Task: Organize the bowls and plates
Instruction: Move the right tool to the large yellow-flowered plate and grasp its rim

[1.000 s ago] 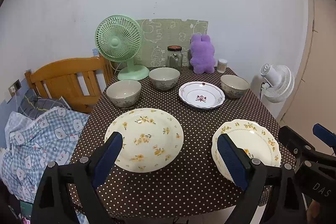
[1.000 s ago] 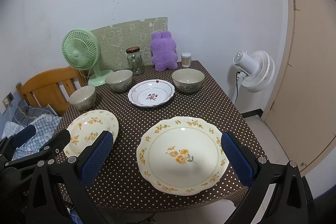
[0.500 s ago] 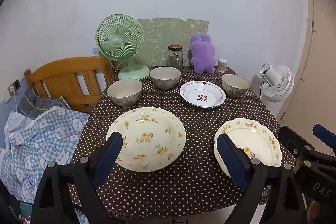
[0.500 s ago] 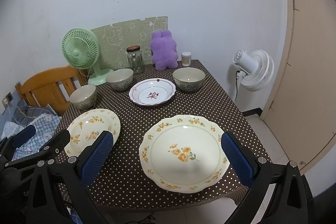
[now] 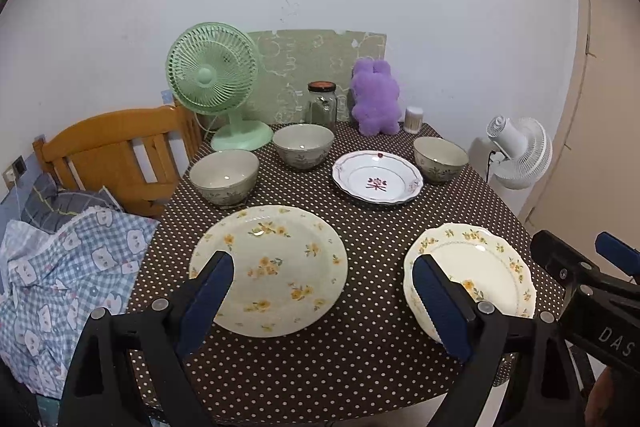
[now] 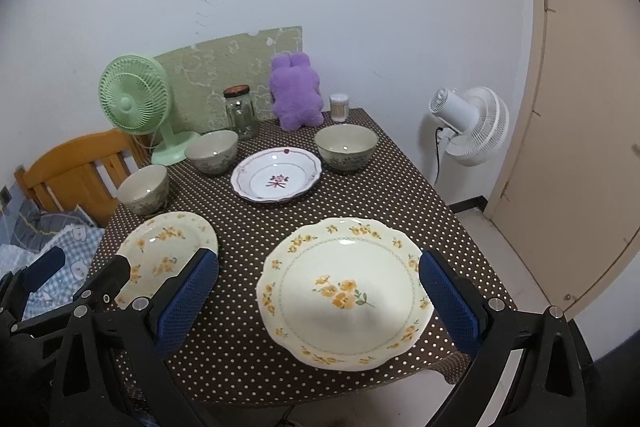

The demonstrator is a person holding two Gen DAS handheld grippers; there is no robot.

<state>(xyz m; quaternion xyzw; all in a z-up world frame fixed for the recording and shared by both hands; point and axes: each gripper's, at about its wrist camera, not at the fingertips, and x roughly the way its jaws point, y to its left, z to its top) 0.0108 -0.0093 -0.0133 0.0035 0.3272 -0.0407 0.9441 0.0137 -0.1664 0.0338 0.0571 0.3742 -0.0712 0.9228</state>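
On the brown dotted tablecloth (image 5: 360, 367) lie two cream plates with yellow flowers: a round one (image 5: 268, 267) at front left and a scalloped one (image 6: 344, 299) at front right. A white plate with a red motif (image 5: 376, 181) lies behind them. Three grey-green bowls stand at left (image 5: 224, 177), at centre back (image 5: 303, 145) and at right (image 5: 440, 159). My left gripper (image 5: 324, 291) is open and empty above the near edge of the round plate. My right gripper (image 6: 318, 287) is open and empty, its fingers on either side of the scalloped plate.
A green desk fan (image 5: 216, 79), a glass jar (image 5: 321, 105), a purple plush toy (image 5: 376, 99) and a small container (image 5: 414, 119) stand along the back wall. A wooden chair (image 5: 116, 159) and checked bedding (image 5: 72, 275) are at left. A white fan (image 6: 470, 123) and a door (image 6: 580, 107) are at right.
Both views show the table slightly larger and lower in frame, so both grippers have moved a little forward. Nothing on the table has moved.
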